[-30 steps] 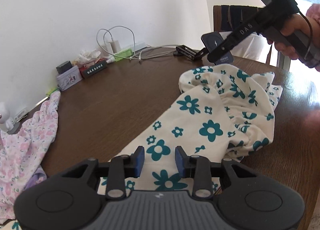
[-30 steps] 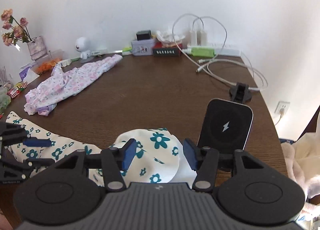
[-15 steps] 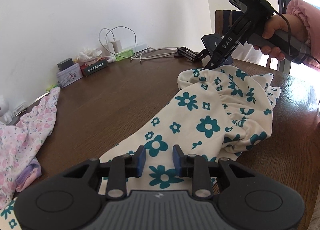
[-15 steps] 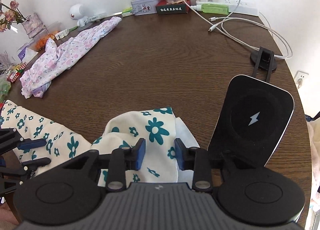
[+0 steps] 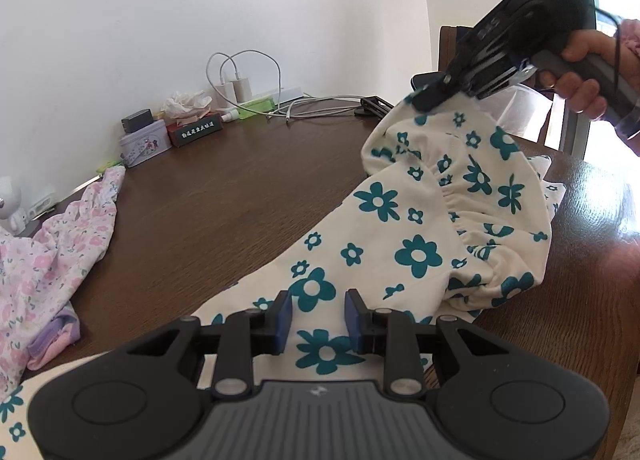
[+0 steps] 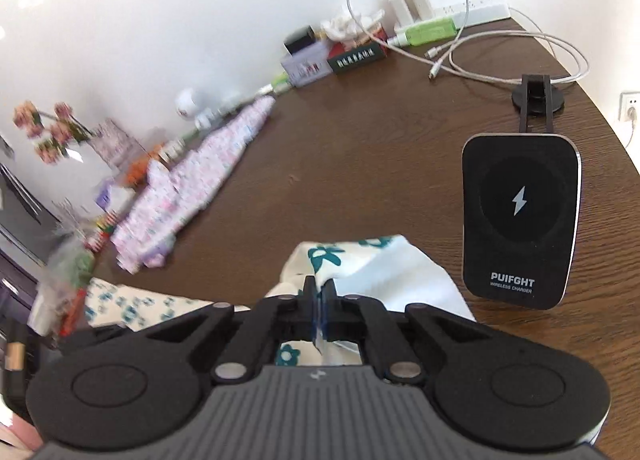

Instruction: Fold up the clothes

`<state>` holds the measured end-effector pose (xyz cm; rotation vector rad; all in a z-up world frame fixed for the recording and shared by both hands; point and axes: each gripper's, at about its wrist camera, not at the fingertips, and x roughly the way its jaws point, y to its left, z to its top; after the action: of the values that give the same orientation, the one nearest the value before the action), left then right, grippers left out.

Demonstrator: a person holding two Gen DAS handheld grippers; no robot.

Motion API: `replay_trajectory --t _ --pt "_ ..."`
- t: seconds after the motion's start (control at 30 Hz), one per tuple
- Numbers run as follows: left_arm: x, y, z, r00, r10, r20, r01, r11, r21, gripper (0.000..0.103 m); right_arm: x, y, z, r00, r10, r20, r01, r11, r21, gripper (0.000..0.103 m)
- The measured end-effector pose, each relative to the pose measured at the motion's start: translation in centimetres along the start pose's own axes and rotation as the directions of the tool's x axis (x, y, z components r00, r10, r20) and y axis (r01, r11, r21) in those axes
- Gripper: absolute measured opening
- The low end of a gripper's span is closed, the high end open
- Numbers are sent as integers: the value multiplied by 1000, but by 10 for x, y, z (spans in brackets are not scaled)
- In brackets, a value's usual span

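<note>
A cream garment with teal flowers (image 5: 416, 244) lies across the brown table (image 5: 224, 187), bunched at the far right. My left gripper (image 5: 317, 318) hovers low over its near part, its jaws apart, with flat cloth showing in the gap. In the left wrist view my right gripper (image 5: 426, 97), held by a person's hand (image 5: 580, 79), pinches the garment's far edge and holds it raised off the table. In its own view the right gripper (image 6: 319, 296) is shut on a fold of the garment (image 6: 360, 260).
A pink floral garment (image 5: 52, 252) lies at the left (image 6: 192, 187). A black wireless charger (image 6: 520, 227) stands just right of the right gripper, with a phone stand (image 6: 538, 99) behind. Tins (image 5: 144, 141), power strip and cables (image 5: 280, 93) line the wall. The table edge (image 5: 592, 300) runs at right.
The right gripper's jaws went from wide apart to shut on the flowered garment's edge, then lifted it while the wrist rolled. The left gripper stayed over the cloth.
</note>
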<state>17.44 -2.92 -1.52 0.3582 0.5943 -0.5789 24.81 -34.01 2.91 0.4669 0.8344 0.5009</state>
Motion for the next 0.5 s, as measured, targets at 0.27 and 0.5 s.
replay_trajectory --t 0.27,0.5 --pt "-1 -3 0 1000 16 0 -16 1000 -11 26 -86 -25 -52 923 200 330 -305 902 305 1" --pt "-2 -3 -1 1000 20 0 -20 1000 -23 26 -58 -71 -63 953 4 303 -160 856 492 1"
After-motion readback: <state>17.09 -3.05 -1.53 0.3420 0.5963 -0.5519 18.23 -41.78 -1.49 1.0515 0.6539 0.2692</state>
